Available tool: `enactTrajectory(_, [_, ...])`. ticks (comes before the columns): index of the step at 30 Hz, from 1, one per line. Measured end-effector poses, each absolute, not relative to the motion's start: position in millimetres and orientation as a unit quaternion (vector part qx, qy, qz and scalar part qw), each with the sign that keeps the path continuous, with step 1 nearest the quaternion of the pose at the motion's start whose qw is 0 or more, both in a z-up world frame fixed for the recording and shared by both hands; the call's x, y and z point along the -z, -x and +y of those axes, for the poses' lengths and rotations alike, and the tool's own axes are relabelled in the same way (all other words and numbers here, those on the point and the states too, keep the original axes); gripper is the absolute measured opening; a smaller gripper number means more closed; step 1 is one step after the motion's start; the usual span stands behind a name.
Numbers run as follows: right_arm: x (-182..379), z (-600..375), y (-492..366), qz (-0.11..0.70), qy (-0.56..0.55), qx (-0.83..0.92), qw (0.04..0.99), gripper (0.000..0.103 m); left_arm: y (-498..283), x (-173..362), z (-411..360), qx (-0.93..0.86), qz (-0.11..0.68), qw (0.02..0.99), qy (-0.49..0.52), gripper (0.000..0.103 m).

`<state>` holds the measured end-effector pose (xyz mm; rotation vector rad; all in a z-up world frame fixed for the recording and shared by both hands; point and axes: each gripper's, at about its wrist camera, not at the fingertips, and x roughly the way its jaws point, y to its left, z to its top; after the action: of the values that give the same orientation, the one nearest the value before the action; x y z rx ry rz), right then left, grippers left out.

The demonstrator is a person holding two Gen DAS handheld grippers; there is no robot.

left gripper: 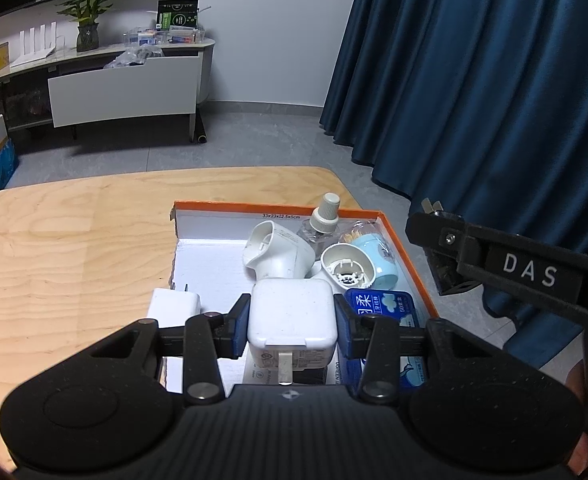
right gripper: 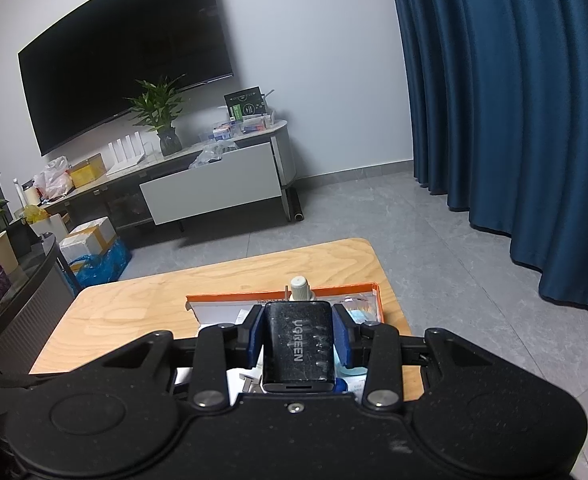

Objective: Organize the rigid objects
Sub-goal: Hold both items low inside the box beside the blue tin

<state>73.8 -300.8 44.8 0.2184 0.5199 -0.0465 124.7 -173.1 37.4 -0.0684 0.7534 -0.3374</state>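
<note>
Over box point(left gripper: 410, 256), both tongs grip chargers.

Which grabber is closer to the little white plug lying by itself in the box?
Left. The left gripper holds a white charger right beside that small white plug. The right gripper, holding a black charger, sits farther off.

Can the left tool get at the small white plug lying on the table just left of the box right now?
Probably not yet: the left tool is already shut on a white charger. The small white plug itself lies uncovered beside the box.
</note>
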Motion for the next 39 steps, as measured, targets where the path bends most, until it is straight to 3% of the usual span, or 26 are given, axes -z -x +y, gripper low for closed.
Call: enactTrajectory(39, [-48.0, -305.9, -84.1, 0.270, -0.104, 0.010, 0.957, 0.044, -140.6, -32.1, -177.0, 0.163, 0.371, 0.913, 0.034, 0.042])
